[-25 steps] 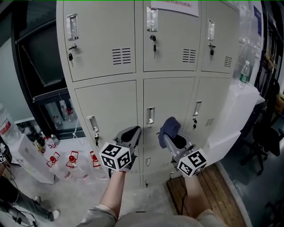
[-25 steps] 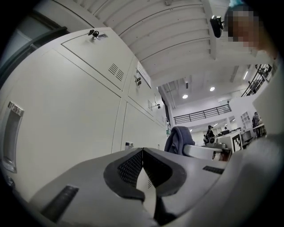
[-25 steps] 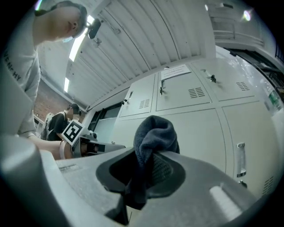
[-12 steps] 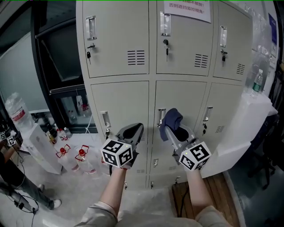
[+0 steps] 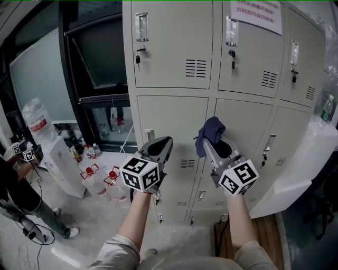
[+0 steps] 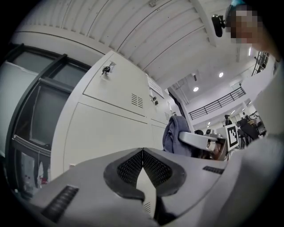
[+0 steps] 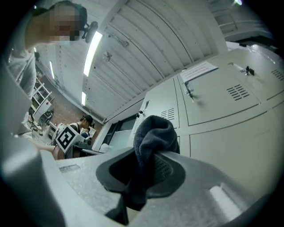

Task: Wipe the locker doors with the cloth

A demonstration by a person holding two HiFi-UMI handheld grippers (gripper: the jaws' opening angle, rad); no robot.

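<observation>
Bank of beige lockers (image 5: 174, 118), all doors shut, so we cannot see their contents; keys hang in the locks of the upper row, one key (image 5: 138, 59) at upper left. A paper notice (image 5: 256, 10) is stuck on an upper door. On the floor to the left, beside the lockers, stand clear bottles with red tops (image 5: 90, 176) and, farther left, a large clear jug (image 5: 37, 118); we cannot tell what they hold.

The cloth (image 7: 153, 131) is clamped in the fingers of the right gripper (image 5: 211, 141). In the right gripper view we note its bulk bulging above the fingertips, with a tail hanging down between the pads. It is dark blue, soft and bunched into a rounded wad.

In the head view the cloth is raised in front of a middle-row door; we cannot tell whether it touches the metal.

The left gripper (image 6: 142, 153) is held beside the right one, lower and to its left. Its fingers are pressed together, with nothing between them.
</observation>
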